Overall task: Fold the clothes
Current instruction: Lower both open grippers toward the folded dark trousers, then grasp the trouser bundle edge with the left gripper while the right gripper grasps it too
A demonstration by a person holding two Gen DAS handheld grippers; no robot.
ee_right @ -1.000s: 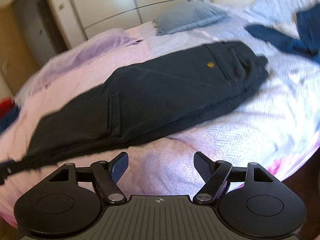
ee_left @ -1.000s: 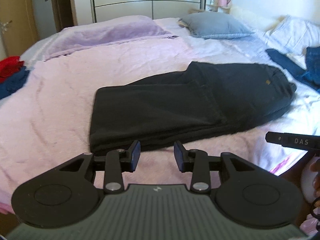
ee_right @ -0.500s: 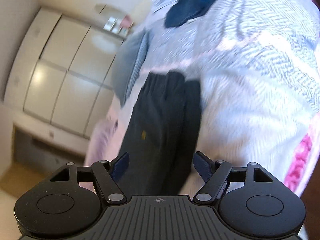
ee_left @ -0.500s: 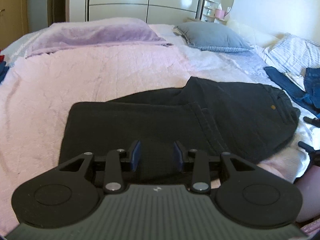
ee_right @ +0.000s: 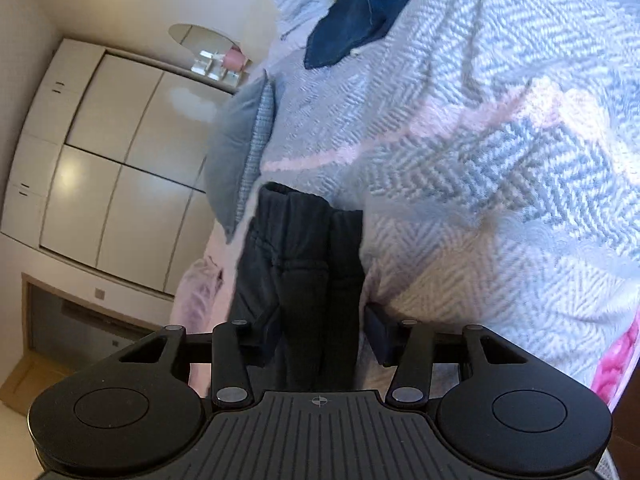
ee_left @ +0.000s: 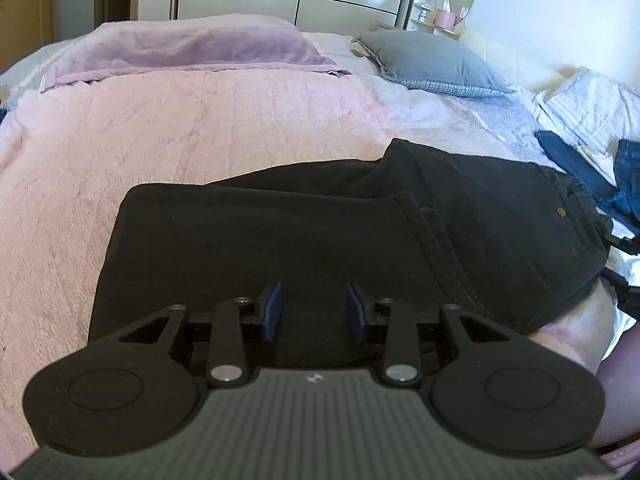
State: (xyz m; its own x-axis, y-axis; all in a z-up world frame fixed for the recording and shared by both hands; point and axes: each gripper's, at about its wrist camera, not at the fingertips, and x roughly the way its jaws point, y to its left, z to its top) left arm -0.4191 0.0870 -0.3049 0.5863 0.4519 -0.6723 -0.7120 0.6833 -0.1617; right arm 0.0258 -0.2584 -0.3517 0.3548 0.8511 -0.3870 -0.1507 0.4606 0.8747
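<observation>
Right now my left gripper (ee_left: 314,310) hangs low over the near edge of the black trousers (ee_left: 304,240), its two blue-padded fingers (ee_left: 272,308) spread apart with nothing between them. The trousers lie folded lengthwise across the bed, a flat slab of heavy dark twill with a matte, slightly fuzzy face. A double-stitched seam (ee_left: 430,240) runs diagonally across the top layer, and a small brass rivet (ee_left: 561,211) sits near the waistband end, off to my right. Beneath them the pink bedspread (ee_left: 200,128) has a soft, nubby, faintly ribbed weave. Farther back lie a plush lilac blanket (ee_left: 184,48) and a smooth grey pillow (ee_left: 428,60) with a checked underside.

My right gripper (ee_right: 320,344) is rolled on its side at the waistband end of the trousers (ee_right: 304,264), where the stacked layers show as thick rounded rolls of cloth. Its fingers (ee_right: 378,336) stand wide on either side of that bundle; the right one looks clear of the cloth, while the left is partly hidden behind it, so I take the grip as not yet closed, though I can't be certain of contact. Beside the trousers the cover changes to a grey-and-white herringbone knit (ee_right: 500,160) with a wavy pink stripe. Crumpled blue denim (ee_right: 360,12) lies well apart, farther up the bed. Glossy cream wardrobe doors (ee_right: 120,160) fill the background. I can read no lettering on anything.
</observation>
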